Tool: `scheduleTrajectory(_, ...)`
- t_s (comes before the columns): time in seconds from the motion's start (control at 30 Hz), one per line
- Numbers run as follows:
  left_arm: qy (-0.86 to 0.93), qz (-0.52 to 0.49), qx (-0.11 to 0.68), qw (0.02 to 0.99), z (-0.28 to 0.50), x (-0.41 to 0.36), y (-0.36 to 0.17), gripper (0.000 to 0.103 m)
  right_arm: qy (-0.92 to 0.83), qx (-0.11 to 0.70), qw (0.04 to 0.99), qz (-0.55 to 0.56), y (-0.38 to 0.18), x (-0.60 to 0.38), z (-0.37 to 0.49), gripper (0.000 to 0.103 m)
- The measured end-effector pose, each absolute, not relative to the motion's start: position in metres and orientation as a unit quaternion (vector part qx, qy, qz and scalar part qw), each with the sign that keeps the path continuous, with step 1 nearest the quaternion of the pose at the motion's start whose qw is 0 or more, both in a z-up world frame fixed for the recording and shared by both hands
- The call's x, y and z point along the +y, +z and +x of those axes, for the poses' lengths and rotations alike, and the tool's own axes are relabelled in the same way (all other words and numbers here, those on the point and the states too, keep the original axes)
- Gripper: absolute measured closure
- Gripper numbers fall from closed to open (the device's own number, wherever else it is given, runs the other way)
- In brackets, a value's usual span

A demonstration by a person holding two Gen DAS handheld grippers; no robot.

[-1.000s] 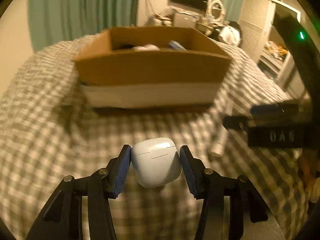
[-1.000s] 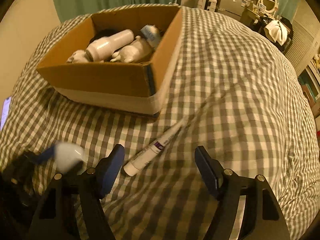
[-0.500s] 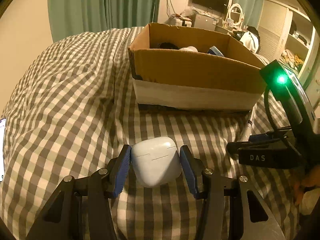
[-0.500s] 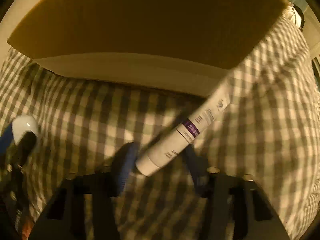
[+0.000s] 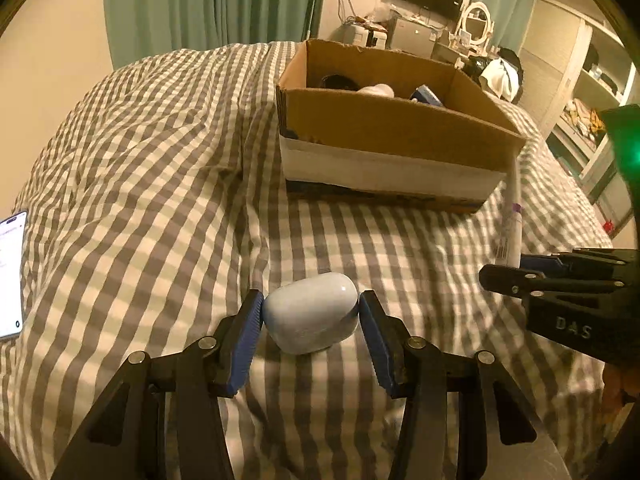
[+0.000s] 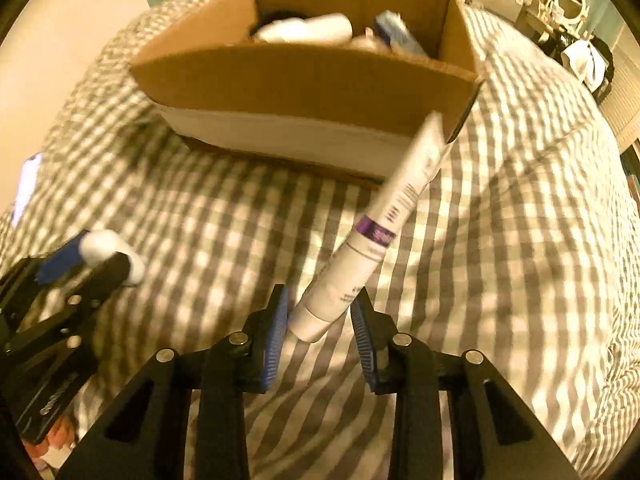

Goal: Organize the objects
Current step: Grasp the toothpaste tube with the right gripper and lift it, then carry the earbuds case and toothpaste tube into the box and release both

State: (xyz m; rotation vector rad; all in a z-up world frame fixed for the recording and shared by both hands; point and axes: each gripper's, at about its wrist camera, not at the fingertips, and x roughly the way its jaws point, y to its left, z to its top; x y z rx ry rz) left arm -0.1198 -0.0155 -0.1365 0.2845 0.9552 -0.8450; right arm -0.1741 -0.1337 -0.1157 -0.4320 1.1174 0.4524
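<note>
My left gripper (image 5: 311, 320) is shut on a white earbud case (image 5: 311, 318) and holds it above the checked bedspread (image 5: 160, 200). The gripper and the case (image 6: 108, 252) also show at the left of the right wrist view. My right gripper (image 6: 320, 320) has its jaws closing on the cap end of a white tube with a purple band (image 6: 372, 240), and both pads press on it. The tube (image 5: 512, 216) tilts up off the bedspread toward the open cardboard box (image 5: 392, 132). The box (image 6: 304, 76) holds white bottles and a blue item.
A lit phone (image 5: 10, 276) lies on the bedspread at the far left. Green curtains (image 5: 208, 4) hang behind the bed. Shelves, a desk and a mirror stand at the back right.
The right gripper's jaws went from wide open to closed around the tube's cap end, and the tube's far end rose off the bedspread. The left gripper kept the case and moved sideways.
</note>
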Motion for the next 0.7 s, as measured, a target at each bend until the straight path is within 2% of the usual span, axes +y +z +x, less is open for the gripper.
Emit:
scheduleTrajectory(0.17,-0.399,0.115,0.428,0.803,-0.123,-0.009,-0.107,0.053,0.225,0.487,0.818,-0.21,-0.083,-0.133,-0.198,0.077)
scheduleTrajectory(0.23,-0.402,0.11,0.417,0.808,-0.126,-0.007,-0.092,0.053,0.235,0.475,0.823,-0.205,-0.067,-0.14,-0.197,0.082)
scheduleTrajectory(0.7,-0.424,0.093,0.362,0.825,-0.118,-0.027,-0.025,0.053,0.262,0.402,0.855,-0.196,0.001,-0.132,-0.217,0.082)
